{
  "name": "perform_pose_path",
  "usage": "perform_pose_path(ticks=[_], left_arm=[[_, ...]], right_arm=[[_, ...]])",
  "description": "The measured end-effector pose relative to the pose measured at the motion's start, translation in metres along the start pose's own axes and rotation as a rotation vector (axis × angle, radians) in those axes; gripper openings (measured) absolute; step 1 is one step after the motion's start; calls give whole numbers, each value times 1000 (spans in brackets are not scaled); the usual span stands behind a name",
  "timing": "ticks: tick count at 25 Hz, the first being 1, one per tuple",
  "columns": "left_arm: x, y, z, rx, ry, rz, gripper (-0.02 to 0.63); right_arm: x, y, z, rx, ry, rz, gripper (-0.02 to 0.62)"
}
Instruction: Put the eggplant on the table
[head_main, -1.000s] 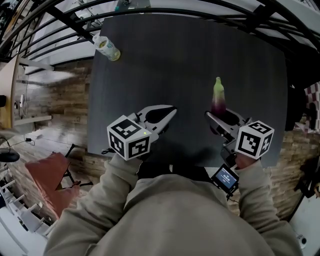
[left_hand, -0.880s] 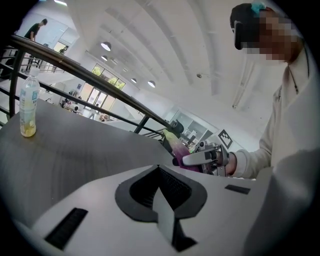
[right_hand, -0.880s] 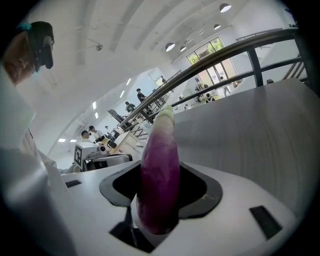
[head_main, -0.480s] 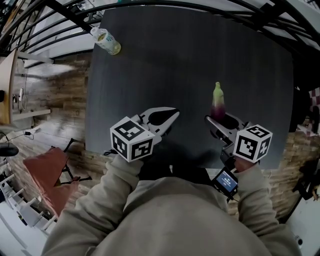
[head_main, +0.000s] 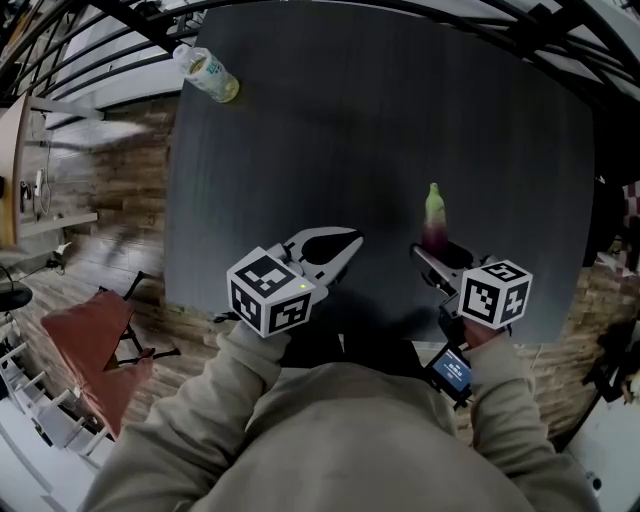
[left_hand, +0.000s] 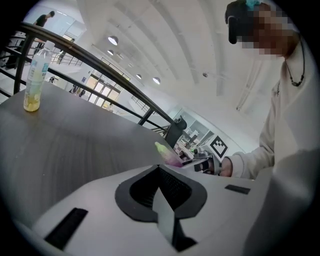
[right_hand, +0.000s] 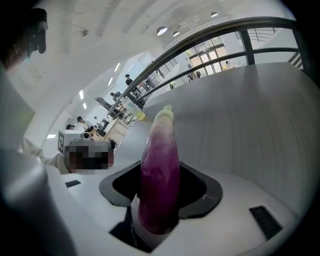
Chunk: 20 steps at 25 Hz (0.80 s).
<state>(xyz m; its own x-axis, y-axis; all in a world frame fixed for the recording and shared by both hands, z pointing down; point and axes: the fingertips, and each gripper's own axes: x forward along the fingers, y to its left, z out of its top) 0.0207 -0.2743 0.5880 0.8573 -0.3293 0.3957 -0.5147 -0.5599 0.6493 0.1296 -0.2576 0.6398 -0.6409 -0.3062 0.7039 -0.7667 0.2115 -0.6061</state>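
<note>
Clenching eggplant (right_hand: 159, 175) between jaws, right gripper (head_main: 432, 247); pale tip protruding ahead; left gripper (head_main: 350, 240) closed.

Left gripper (left_hand: 159, 169) jaws together, nothing between them. Just past the tips: purple eggplant with pale green end (left_hand: 167, 155), at the right gripper (left_hand: 192, 162). Clear plastic bottle (left_hand: 36, 75) upright, far left on dark grey table (left_hand: 75, 135).

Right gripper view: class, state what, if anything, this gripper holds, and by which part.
The right gripper holds the eggplant by its thick purple end; the pale green tip points away from the gripper.
</note>
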Motion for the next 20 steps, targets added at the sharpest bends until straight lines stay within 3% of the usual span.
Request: perform_pose_path(ticks=[20], left_arm=[[14, 17, -45, -11, 51, 10, 5]], right_arm=[[42, -37, -36, 33, 79, -73, 221]])
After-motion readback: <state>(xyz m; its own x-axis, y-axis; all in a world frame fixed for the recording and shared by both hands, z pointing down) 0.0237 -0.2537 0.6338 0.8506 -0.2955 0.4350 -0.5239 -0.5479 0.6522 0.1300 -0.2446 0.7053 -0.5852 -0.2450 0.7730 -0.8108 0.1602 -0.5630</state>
